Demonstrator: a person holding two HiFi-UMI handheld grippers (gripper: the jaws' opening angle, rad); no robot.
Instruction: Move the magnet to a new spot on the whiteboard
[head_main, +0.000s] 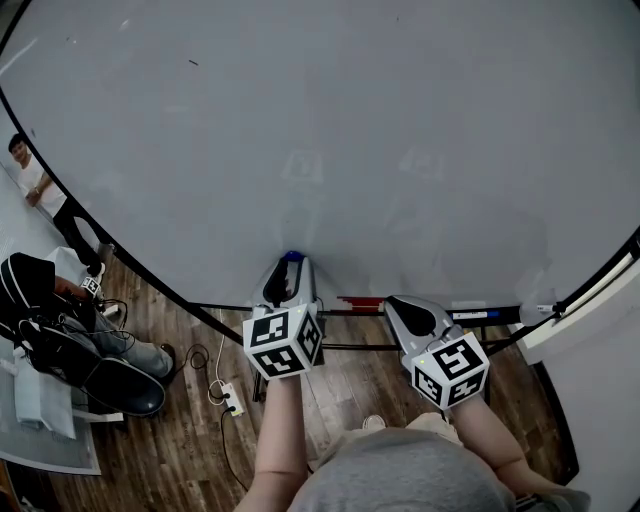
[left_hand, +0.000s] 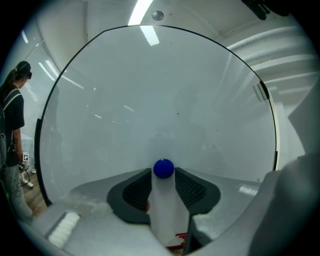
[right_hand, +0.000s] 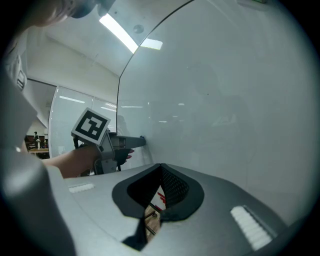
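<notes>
A round blue magnet (left_hand: 163, 168) sits on the big whiteboard (left_hand: 165, 95) near its lower edge. My left gripper (left_hand: 163, 173) is up against the board with the magnet between its fingertips; a thin gap shows on each side, so the jaws stand open around it. In the head view the magnet (head_main: 292, 256) peeks out at the tip of the left gripper (head_main: 291, 263). My right gripper (head_main: 400, 303) hangs lower right, off the whiteboard (head_main: 320, 140), its jaws shut with nothing in them. The right gripper view shows its closed tips (right_hand: 161, 167) and the left gripper (right_hand: 141, 141) at the board.
A marker ledge (head_main: 420, 314) with a red marker (head_main: 360, 301) and a blue marker (head_main: 478, 315) runs under the board. A person (head_main: 35, 190) stands far left; bags (head_main: 60, 340) and a power strip (head_main: 232, 400) lie on the wood floor.
</notes>
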